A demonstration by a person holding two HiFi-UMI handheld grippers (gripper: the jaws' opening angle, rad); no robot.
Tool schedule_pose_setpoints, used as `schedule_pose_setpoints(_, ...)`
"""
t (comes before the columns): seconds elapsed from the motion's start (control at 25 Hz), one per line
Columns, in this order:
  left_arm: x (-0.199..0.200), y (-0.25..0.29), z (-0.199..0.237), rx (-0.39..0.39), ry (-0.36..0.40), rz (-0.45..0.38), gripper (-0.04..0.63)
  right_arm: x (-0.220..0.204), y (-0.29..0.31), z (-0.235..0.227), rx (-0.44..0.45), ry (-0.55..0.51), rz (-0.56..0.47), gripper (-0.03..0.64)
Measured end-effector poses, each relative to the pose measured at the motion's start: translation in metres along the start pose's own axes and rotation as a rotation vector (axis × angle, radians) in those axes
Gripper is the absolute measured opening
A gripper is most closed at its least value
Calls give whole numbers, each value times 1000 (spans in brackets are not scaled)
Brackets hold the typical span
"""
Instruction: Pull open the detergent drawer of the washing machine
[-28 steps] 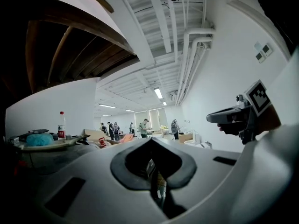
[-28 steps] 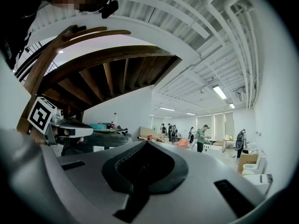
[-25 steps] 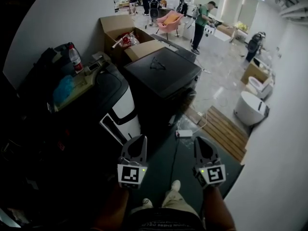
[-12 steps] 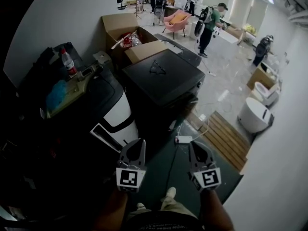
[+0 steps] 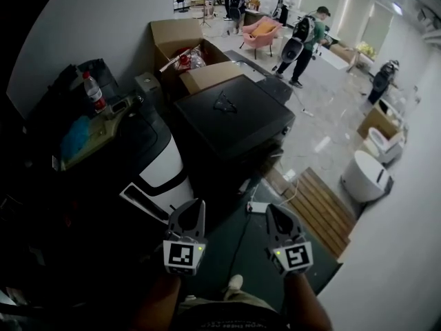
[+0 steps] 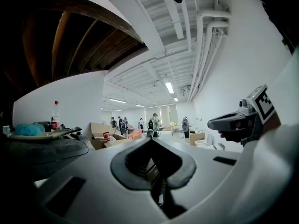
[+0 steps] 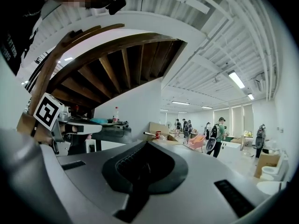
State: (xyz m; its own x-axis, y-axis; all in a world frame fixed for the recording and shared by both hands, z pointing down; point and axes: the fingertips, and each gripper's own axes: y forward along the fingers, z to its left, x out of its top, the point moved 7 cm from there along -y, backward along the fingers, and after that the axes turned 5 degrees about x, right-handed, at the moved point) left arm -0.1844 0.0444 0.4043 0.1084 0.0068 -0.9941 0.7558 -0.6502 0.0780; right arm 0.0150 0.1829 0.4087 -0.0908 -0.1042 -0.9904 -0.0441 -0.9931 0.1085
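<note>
The washing machine [image 5: 160, 158], dark on top with a white rounded front, stands at the left of the head view. A white flat part [image 5: 141, 193] juts out low at its front; I cannot tell whether this is the drawer. My left gripper [image 5: 193, 208] and right gripper [image 5: 276, 212] hang side by side in front of me, to the right of the machine and apart from it. Both are shut with nothing between the jaws. The left gripper view shows its closed jaws [image 6: 154, 169] and the right gripper [image 6: 239, 122] beside it. The right gripper view shows its own closed jaws [image 7: 142, 171].
A black box-shaped appliance [image 5: 234, 112] stands just right of the washing machine. Open cardboard boxes [image 5: 182, 47] stand behind. A bottle [image 5: 94, 92] and a tray of clutter rest on the machine's top. A power strip [image 5: 256, 206], a wooden pallet [image 5: 324, 209], white toilets [image 5: 365, 174] and distant people [image 5: 303, 36] lie farther off.
Both grippers have drifted slightly left and down in the head view and stay shut. The washing machine and boxes have slid toward the left of the frame. The people at the back have walked on.
</note>
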Motion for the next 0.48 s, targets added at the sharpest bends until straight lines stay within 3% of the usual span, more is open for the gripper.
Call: schedule_pose_setpoints(0.48,15,51,-37,77,4,-19,4,4,7,-66,46,-17,-27,-12)
